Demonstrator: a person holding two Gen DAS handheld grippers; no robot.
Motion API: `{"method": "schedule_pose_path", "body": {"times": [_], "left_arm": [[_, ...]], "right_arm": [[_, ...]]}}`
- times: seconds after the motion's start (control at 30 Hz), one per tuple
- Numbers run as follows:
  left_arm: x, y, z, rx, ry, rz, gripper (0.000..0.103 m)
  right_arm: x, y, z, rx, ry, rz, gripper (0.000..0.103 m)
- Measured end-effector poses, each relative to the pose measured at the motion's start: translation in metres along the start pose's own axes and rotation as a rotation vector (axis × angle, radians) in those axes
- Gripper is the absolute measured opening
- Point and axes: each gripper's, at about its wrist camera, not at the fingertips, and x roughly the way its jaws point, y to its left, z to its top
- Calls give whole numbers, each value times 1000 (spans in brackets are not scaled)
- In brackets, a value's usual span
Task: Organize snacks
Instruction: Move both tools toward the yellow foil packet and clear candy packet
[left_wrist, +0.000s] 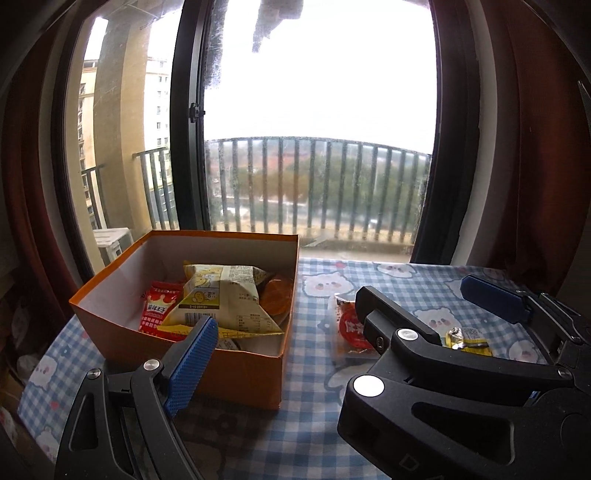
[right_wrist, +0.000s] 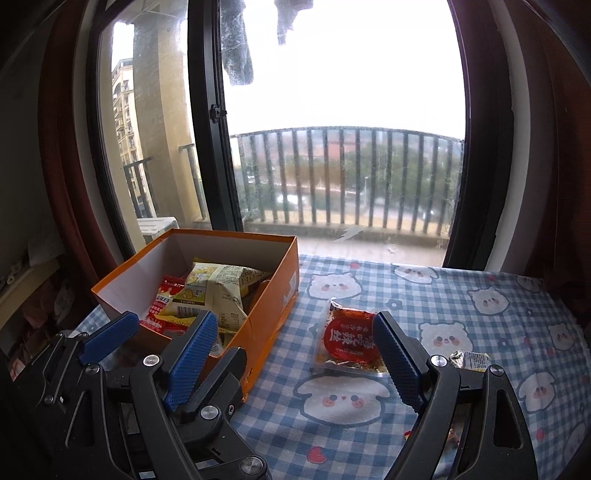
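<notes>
An orange cardboard box (left_wrist: 236, 365) (right_wrist: 269, 325) stands on the left of the table. It holds a yellow snack bag (left_wrist: 221, 299) (right_wrist: 214, 291), a red packet (left_wrist: 159, 310) (right_wrist: 162, 306) and a brown snack (left_wrist: 277, 295). A clear packet with a red label (right_wrist: 347, 339) (left_wrist: 347, 325) lies on the cloth right of the box. A small yellow wrapped sweet (right_wrist: 472, 360) (left_wrist: 467, 341) lies further right. My left gripper (left_wrist: 288, 354) is open and empty at the box's near wall. My right gripper (right_wrist: 295, 365) is open and empty, just short of the red-label packet.
The table wears a blue checked cloth with bear faces (right_wrist: 443, 314). A large window (right_wrist: 332, 129) with a balcony railing stands right behind the table. Dark red curtains (right_wrist: 546, 147) hang at both sides. Clutter sits on the floor at the left (left_wrist: 22, 332).
</notes>
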Motion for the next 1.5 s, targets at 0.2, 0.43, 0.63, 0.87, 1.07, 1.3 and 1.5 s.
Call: {"method": "schedule_pose_path", "body": {"times": [0.2,0.43,0.63,0.87,1.07,1.3,1.5], "left_arm": [[7,-26,-11,21,0,-32,90],[23,-58,-26,48,35,-79,90],[33,-88,-41,86,68,-113,90],[45,-122,-58,120,125,-146,90],[60,-148,-71,140,190,-182,90],[79,-182,-82,168,263,-220,90],[95,-202,-93,172,319,-250,89]], "right_arm": [[-8,-21,-12,10,-14,-56,88],[-6,-54,-33,41,-1,-108,88],[-6,-83,-51,57,10,-143,88],[-4,-119,-73,99,43,-151,88],[-3,-146,-90,142,63,-173,88],[-1,-181,-108,197,87,-222,88],[3,-206,-120,223,107,-263,88]]}}
